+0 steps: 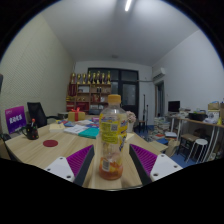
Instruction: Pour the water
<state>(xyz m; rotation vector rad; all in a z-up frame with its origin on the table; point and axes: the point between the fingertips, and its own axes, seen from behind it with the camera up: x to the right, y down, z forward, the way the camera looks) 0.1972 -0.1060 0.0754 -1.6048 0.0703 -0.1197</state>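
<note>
Left of the gripper [112, 160], a dark red coaster [50, 143] is seen on the table [60, 150], with a laptop [15, 119] beyond it. Between the fingers, a capped bottle [112, 135] is held upright, both pads [80, 160] pressed against its sides. To the right, a desk [195, 122] is seen well apart. No receiving cup can be made out; pouring is judged not yet begun, with the cap apparently still on.

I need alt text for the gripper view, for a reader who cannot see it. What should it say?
A clear plastic bottle with a yellow cap and some orange liquid at the bottom stands upright between the gripper fingers, whose purple pads flank it. It is above a wooden table in an office room, with shelves beyond.
</note>
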